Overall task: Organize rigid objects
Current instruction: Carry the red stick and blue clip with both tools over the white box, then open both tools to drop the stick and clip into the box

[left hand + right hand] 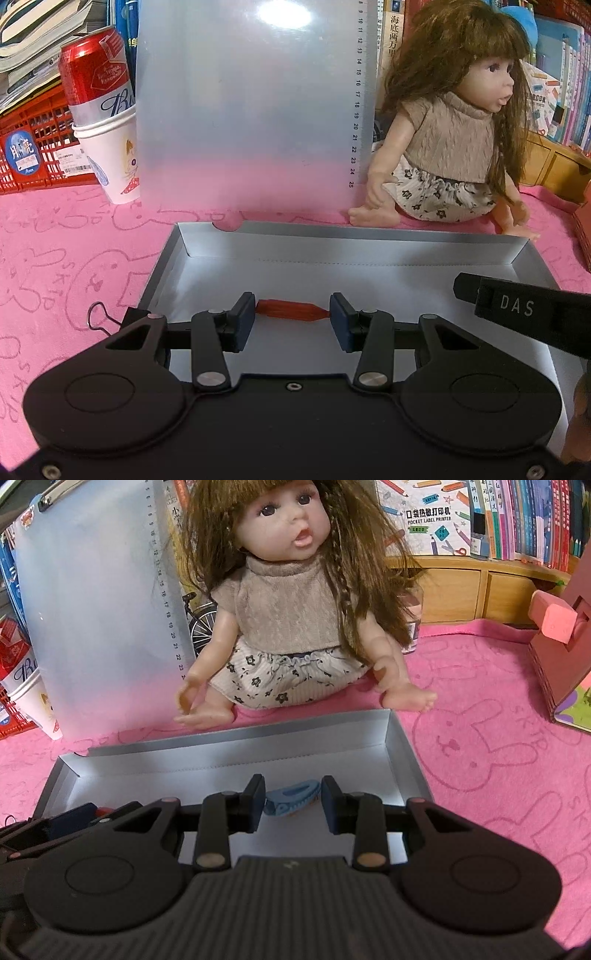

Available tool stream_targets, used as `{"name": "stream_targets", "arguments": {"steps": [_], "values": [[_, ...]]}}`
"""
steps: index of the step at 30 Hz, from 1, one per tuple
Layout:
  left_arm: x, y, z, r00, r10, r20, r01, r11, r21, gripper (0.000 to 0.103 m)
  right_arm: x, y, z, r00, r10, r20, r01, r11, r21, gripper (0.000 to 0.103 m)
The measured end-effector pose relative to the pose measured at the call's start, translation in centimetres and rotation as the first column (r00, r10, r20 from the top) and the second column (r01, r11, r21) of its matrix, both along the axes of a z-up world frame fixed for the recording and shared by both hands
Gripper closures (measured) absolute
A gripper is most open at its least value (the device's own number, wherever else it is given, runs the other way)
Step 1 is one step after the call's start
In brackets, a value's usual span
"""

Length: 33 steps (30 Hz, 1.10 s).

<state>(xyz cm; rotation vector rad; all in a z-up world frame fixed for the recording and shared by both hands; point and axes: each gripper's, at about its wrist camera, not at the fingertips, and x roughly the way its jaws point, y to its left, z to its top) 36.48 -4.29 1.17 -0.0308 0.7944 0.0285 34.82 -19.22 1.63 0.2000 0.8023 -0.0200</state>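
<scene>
On the far left a red beverage can (pixel 95 70) stands in a stack of white paper cups (pixel 112 155), in front of a red plastic crate (pixel 35 147). Just right of them a translucent plastic board (pixel 243 110) with a printed ruler edge stands upright on the pink cloth (pixel 66 251) covering the desk. In front of it lies a shallow silver box (pixel 332 251), open at the top. The left gripper (pixel 292 311) hangs over the box's left part, its jaws closed on a red clip (pixel 291 309) held crosswise between the blue pads. The right gripper (pixel 293 798) is over the box further right, its jaws clamped on a blue hair clip (pixel 292 798) just above the box floor. Behind the box a long-haired doll (pixel 291 627) in a beige knit top sits on the cloth. At the far right stands a pink cardboard toy house (pixel 561 657), with a shelf of books (pixel 524 517) behind.
</scene>
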Motion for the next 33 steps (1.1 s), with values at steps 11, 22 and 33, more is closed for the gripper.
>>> {"name": "stream_targets", "arguments": {"steps": [11,22,33], "values": [[-0.1,-0.1,0.0,1.000,0.003,-0.001,-0.003,1.000,0.011,0.060,-0.2,0.1,0.1,1.000,-0.003,0.009,0.003,1.000,-0.003,0.047],[-2.0,0.7,1.9,1.000,-0.003,0.030,0.004,1.000,-0.026,0.027,-2.2,-0.1,2.4,0.997,0.024,0.077,-0.022,1.000,-0.018,0.029],[-6.2,2.3,4.7,0.997,-0.035,0.074,0.040,0.997,-0.061,0.021,-6.3,-0.3,5.3,0.988,0.081,0.134,-0.075,0.996,-0.047,0.017]]}}
